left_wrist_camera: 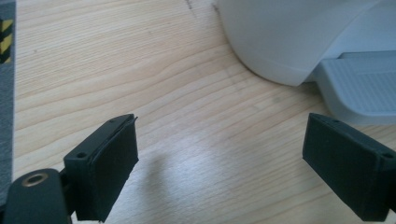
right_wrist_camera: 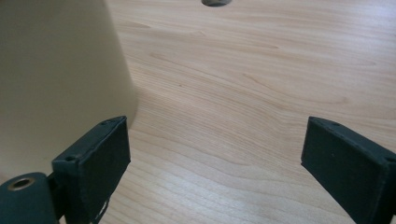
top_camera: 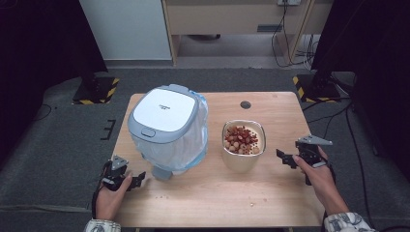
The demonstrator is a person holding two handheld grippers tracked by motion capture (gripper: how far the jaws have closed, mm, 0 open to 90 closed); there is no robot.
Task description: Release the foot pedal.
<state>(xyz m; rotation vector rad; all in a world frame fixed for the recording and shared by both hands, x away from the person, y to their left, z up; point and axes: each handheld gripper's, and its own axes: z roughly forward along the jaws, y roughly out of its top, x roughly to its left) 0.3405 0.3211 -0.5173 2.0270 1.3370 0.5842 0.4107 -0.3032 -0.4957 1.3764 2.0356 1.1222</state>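
A small white bin (top_camera: 169, 128) with a grey-rimmed lid and a plastic liner stands on the left half of the wooden table (top_camera: 270, 193). Its grey foot pedal (top_camera: 162, 173) points toward me and also appears as the pedal (left_wrist_camera: 362, 91) in the left gripper view. To its right stands a cream bowl (top_camera: 243, 145) full of reddish and pale nuts or shells. My left gripper (top_camera: 137, 179) rests open near the pedal, with nothing between its jaws. Open and empty, my right gripper (top_camera: 285, 158) hovers just right of the bowl (right_wrist_camera: 56, 79).
A round cable hole (top_camera: 245, 104) sits in the table's far side. Small crumbs (top_camera: 251, 204) lie near the front edge. Black stands with hazard-striped bases (top_camera: 96, 89) flank the table on the grey floor. Cables (top_camera: 290, 38) trail at the back right.
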